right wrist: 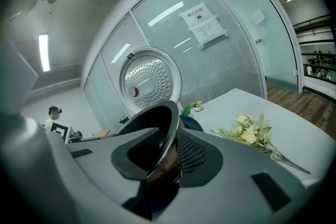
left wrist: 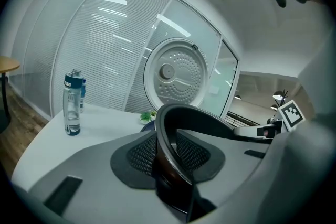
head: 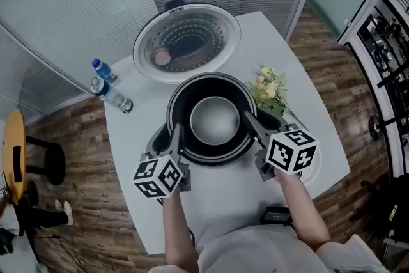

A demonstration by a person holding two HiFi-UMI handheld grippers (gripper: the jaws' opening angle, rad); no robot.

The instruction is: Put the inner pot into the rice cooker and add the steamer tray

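Head view: left gripper (head: 176, 135) and right gripper (head: 250, 120) clamp inner pot (head: 214, 119) (opposite rims).

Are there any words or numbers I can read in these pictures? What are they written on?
Nothing is clear enough to quote.
Paper notice on the glass wall: printed lines and a small symbol, too small and blurred to read.
Water bottle label: a blue band, no letters legible.
Marker cubes: black-and-white square patterns only, no words or numbers.
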